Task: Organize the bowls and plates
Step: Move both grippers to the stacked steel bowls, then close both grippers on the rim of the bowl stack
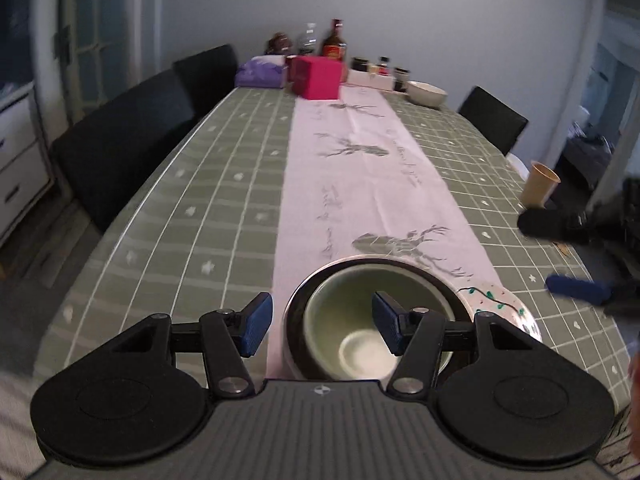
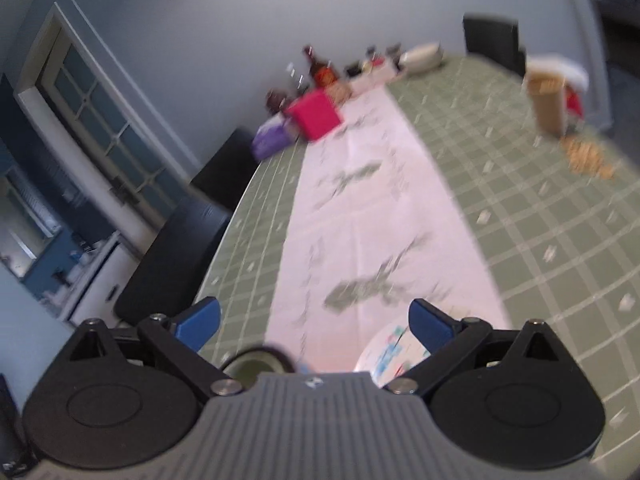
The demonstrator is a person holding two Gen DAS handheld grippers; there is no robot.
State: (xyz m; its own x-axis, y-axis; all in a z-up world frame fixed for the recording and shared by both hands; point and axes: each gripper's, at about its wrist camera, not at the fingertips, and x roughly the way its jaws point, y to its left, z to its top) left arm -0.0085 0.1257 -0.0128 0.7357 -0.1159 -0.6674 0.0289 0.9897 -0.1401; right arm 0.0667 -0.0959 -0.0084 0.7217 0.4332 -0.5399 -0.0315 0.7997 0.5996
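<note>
The left gripper [image 1: 322, 322] has its jaws about half open, and nothing is pressed between the blue pads; the right pad [image 1: 386, 322] stands over the inside of the green bowl [image 1: 360, 320], while the left pad is outside its rim, over the pink table runner [image 1: 360, 184]. Whether any pad touches the bowl, I cannot tell. The green bowl sits inside a dark bowl [image 1: 296, 312], and both are at the near end of the runner, at about 6 o'clock on the table. Just beside them, at 3 o'clock from the bowls, lies a white plate with a green pattern [image 1: 504, 304], partly hidden behind the gripper body. The right gripper [image 2: 316, 324] is wide open and holds nothing; in the left wrist view its blue fingertip shows at the right edge. In the right wrist view, which is blurred, the same plate appears low near the right finger, and the rim of the bowls appears at the bottom, left of the centre. The green checked tablecloth [image 1: 224, 184] covers the long table. At 12 o'clock, at the far end, stand a pink box [image 1: 318, 78], a purple pack [image 1: 260, 72], some bottles [image 1: 334, 42] and a cream bowl [image 1: 427, 93]. A tan paper cup [image 1: 540, 190] stands at 2 o'clock near the table edge.
</note>
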